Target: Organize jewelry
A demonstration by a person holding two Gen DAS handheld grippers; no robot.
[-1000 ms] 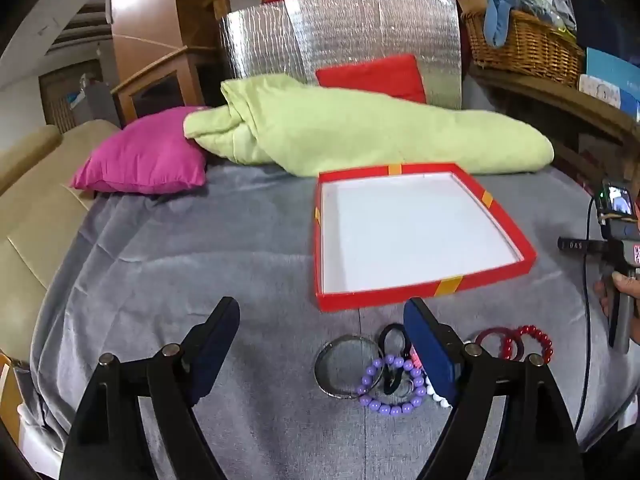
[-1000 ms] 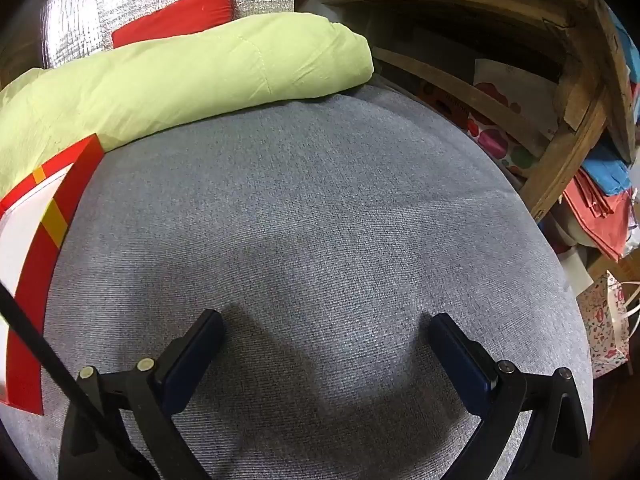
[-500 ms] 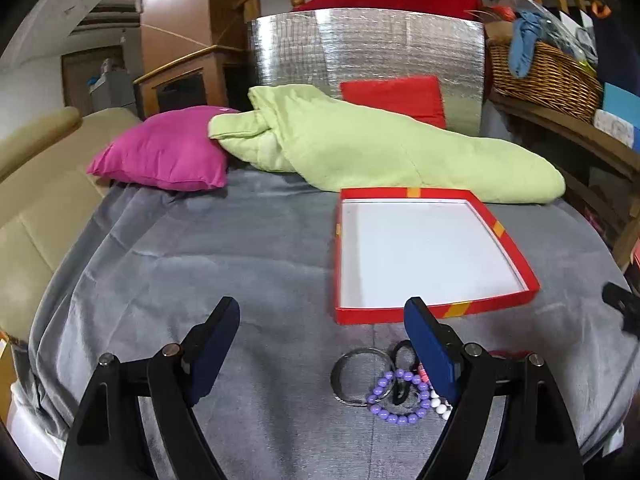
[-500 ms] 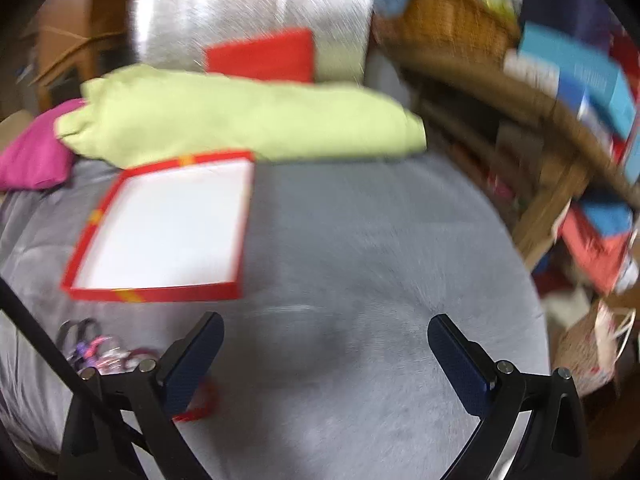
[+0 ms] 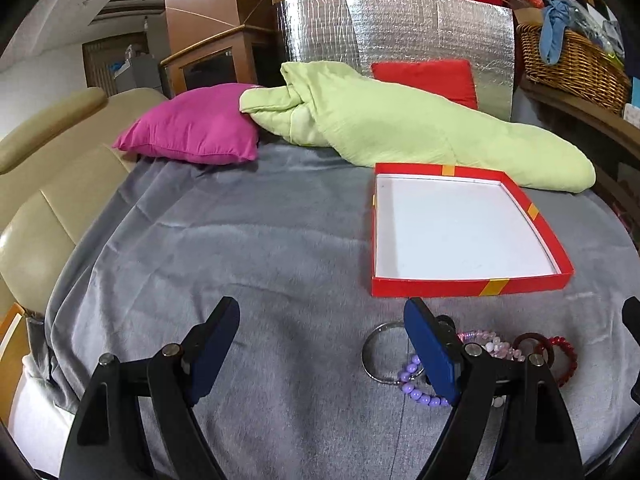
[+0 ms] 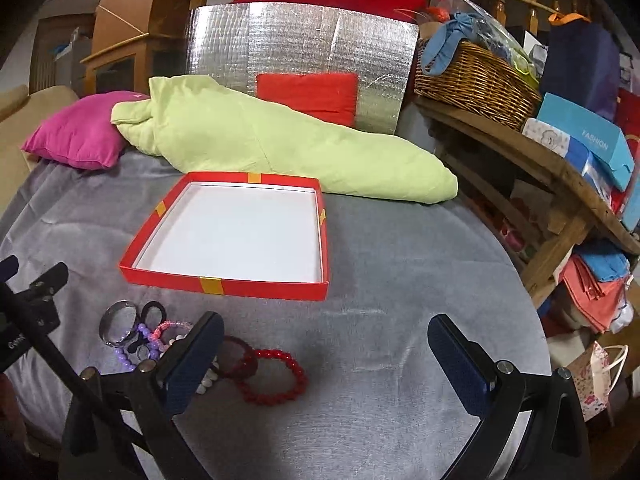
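Note:
A shallow red box (image 5: 472, 282) (image 6: 224, 286) with a white floor lies empty on the grey blanket. In front of it is a cluster of jewelry: a silver bangle (image 5: 374, 354) (image 6: 116, 322), a purple bead bracelet (image 5: 416, 390) (image 6: 122, 356), a pink bead bracelet (image 5: 496, 344) (image 6: 174, 325), a dark red ring (image 6: 240, 358) and a red bead bracelet (image 5: 564, 356) (image 6: 276, 378). My left gripper (image 5: 324, 352) is open just left of the cluster, its right finger covering part of it. My right gripper (image 6: 324, 364) is open to the right, its left finger over the cluster's edge. Neither holds anything.
A light green folded quilt (image 5: 400, 128) (image 6: 280, 148), a magenta pillow (image 5: 192, 128) and a red cushion (image 6: 308, 92) line the far side. A wooden shelf (image 6: 540, 168) with a wicker basket (image 6: 476, 80) and boxes stands right. A beige sofa (image 5: 36, 208) borders the left.
The right gripper has swung left from bare blanket to face the box and jewelry. The left gripper has drifted left and back, so box and jewelry sit further right.

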